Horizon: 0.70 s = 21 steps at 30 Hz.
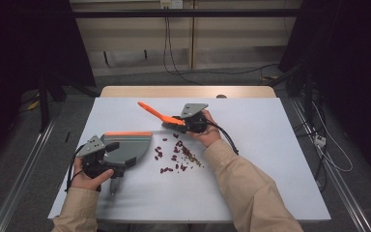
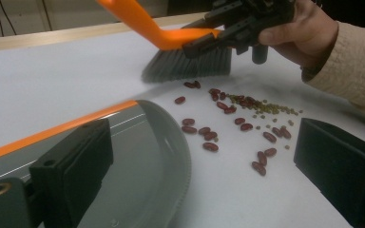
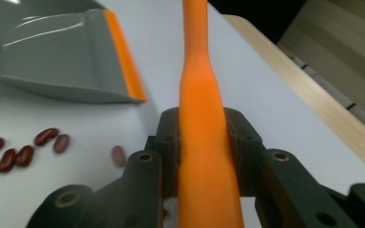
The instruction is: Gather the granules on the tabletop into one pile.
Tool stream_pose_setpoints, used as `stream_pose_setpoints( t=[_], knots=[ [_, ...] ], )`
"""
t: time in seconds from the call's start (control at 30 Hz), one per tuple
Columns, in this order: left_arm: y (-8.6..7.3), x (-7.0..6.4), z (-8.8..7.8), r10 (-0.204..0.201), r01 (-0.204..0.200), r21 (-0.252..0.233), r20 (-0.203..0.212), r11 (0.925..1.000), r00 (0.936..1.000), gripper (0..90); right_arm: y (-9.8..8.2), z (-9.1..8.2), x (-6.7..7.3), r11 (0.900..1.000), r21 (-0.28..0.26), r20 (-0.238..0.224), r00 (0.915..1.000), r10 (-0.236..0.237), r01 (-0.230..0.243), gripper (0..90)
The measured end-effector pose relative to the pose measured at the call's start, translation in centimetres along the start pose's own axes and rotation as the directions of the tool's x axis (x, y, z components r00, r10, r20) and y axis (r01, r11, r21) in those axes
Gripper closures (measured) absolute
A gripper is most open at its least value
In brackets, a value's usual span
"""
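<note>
My right gripper (image 1: 179,121) is shut on the orange handle of a hand brush (image 1: 154,112), whose grey bristles (image 2: 190,64) touch the white table just beyond the beans. In the right gripper view both jaws press the handle (image 3: 204,95). Red kidney beans (image 1: 176,154) and small greenish beans (image 2: 266,108) lie scattered between the brush and a grey dustpan (image 1: 135,145) with an orange lip. My left gripper (image 1: 121,155) rests at the dustpan; its jaws (image 2: 204,166) stand wide apart, one over the pan (image 2: 142,156), the other on the table beside it.
The white table top (image 1: 270,145) has free room to the right and along the front. A wooden strip (image 1: 188,91) runs along its far edge. Cables trail on the floor behind and at the right (image 1: 328,145).
</note>
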<state>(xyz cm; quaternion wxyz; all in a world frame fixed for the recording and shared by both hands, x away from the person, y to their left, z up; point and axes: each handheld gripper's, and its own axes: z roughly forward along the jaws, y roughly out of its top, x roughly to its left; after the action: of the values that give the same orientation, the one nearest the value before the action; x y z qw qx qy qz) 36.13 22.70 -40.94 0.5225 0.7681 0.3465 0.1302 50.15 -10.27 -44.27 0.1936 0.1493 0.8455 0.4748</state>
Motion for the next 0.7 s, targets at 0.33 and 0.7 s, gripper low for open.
stream_pose_setpoints(
  t=[0.33,0.7],
  knots=[
    [-0.1,0.0,0.0,0.002,-0.002,0.005,-0.002,1.0,1.0,5.8,0.2,-0.4,2.2,0.999,0.034,-0.125,0.9917,-0.032,0.036,69.4],
    [-0.3,0.3,-0.5,-0.009,0.009,0.001,-0.019,1.0,0.9998,5.8,-0.1,-2.3,4.3,0.998,0.046,-0.205,0.978,-0.039,0.049,68.7]
  ],
)
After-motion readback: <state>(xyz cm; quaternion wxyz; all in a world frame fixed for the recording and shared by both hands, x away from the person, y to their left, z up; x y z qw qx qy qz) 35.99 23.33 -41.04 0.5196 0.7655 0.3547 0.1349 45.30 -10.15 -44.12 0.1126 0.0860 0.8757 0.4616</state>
